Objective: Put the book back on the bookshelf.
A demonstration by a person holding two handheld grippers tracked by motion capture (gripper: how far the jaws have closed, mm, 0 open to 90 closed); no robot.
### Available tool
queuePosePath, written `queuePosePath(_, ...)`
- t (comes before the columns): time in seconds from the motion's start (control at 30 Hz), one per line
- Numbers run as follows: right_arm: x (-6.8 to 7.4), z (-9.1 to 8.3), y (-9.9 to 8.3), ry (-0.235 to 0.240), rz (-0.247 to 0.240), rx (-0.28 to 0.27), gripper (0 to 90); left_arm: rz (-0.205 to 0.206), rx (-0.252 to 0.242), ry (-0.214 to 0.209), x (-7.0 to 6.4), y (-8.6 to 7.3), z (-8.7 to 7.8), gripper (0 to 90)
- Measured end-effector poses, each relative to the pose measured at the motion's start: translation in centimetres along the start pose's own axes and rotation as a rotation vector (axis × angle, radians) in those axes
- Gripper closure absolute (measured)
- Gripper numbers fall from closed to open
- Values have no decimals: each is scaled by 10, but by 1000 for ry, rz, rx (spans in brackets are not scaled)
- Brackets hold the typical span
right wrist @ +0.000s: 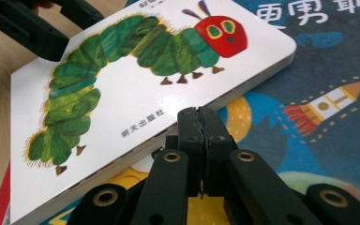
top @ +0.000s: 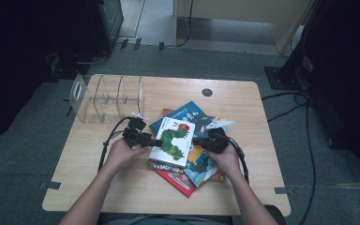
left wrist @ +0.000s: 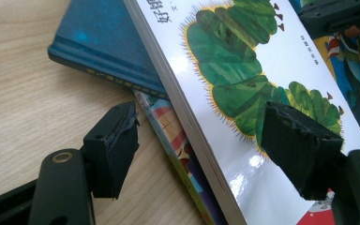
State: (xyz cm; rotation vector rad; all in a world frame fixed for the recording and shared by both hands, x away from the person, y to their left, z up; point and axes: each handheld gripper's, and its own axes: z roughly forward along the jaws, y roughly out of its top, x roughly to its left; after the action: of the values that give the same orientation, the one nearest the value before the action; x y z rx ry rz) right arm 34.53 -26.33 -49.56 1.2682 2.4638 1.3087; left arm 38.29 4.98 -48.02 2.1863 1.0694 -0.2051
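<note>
**Both grippers at the caterpillar book**

Starting at the left of the high view, I see a clear acrylic rack (top: 107, 96) with upright dividers standing on the far left part of the wooden table (top: 89, 173). Just in front of it is my left gripper (top: 155, 141), held in the left hand (top: 122, 153), with its cable looping back toward the person.

In the left gripper view its jaws stand wide apart, one over bare table and the other above the white cover of the caterpillar book (left wrist: 262, 70). The book's left edge lies between them, but I see neither pad pressing on it. Under that book I can make out a dark blue book (left wrist: 103, 47) and the coloured edge of another book below.

In the middle of the high view, the caterpillar book (top: 173, 139) lies on top of an untidy pile of picture books, tilted a little, with a red book (top: 178, 182) poking out at the near side.

At the right, my right gripper (top: 198, 140) sits in the right hand (top: 226, 157), just beside the book's right edge. In the right gripper view its jaws are pressed together with nothing between them, the tips close under the book's long edge; I cannot tell whether they touch it. Beyond lies a blue cover with a rocket (right wrist: 328, 105).
</note>
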Motion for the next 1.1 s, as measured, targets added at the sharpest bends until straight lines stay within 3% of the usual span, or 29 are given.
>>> queuePosePath(0.07, 4, 1, 0, -19, -36, 2, 900, 1, 4, 3, 1, 0, 2, 251)
queuePosePath(0.33, 7, 6, 2, -2, -41, -4, 900, -36, 14, -44, 5, 1, 8, 247)
queuePosePath(0.43, 16, 16, 5, 31, -50, -1, 900, -79, 35, -71, 9, 0, 12, 231)
queuePosePath(0.5, 23, 21, 8, 36, -68, 5, 900, -115, 47, -62, 11, 1, 9, 217)
queuePosePath(0.57, 25, 22, 9, 34, -75, 10, 900, -117, 54, -52, 11, 1, 5, 227)
queuePosePath(0.6, 32, 25, 9, 37, -91, 17, 900, -128, 10, -37, 10, 2, -11, 321)
queuePosePath(0.63, 33, 26, 10, 38, -98, 18, 900, -128, 10, -37, 10, 2, -11, 377)
queuePosePath(0.67, 33, 26, 10, 38, -98, 18, 900, -129, -15, -47, 10, 4, -20, 377)
queuePosePath(0.7, 36, 28, 10, 43, -105, 20, 900, -128, -32, -80, 9, 6, -30, 502)
queuePosePath(0.73, 38, 30, 10, 59, -105, 19, 900, -119, -27, -160, 1, 15, -44, 543)
queuePosePath(0.77, 40, 33, 11, 72, -113, 17, 900, -92, 7, -144, -8, 21, -48, 570)
queuePosePath(0.8, 44, 35, 11, 78, -123, 17, 900, -52, 58, -86, -17, 27, -51, 588)
queuePosePath(0.87, 52, 39, 13, 56, -153, 16, 900, -19, 106, -25, -30, 36, -55, 613)
queuePosePath(0.93, 55, 41, 14, 51, -171, 11, 879, -17, 132, -5, -36, 42, -57, 673)
queuePosePath(1.0, 55, 41, 14, 52, -177, 7, 821, -24, 150, -11, -36, 46, -59, 720)
queuePosePath(1.1, 52, 38, 15, 39, -180, 11, 802, -30, 164, -21, -36, 49, -61, 775)
